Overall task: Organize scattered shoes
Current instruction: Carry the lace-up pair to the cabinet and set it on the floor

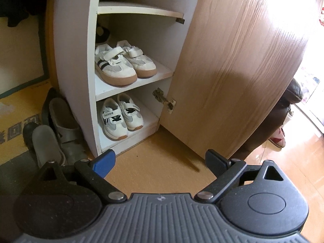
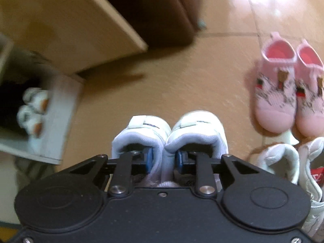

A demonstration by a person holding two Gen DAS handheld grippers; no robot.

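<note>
right gripper (image 2: 162, 160) clamped on inner collars of white sneaker pair (image 2: 170, 133), one pad inside each shoe, above tan floor (image 2: 182, 85); pink shoes (image 2: 287, 93) to the right. left gripper (image 1: 160, 162) spread wide, empty, facing open shoe cabinet (image 1: 133, 83) holding sneakers.

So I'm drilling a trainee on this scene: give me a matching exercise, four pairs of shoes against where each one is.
Shoes:
1. pink pair
2. striped pair
3. white pair
4. grey slippers

Places:
A. in the right gripper
B. floor left of the cabinet
C. middle shelf
D. open floor, right-wrist view

Pairs: 1-D, 2-C, 3-A, 4-B
</note>
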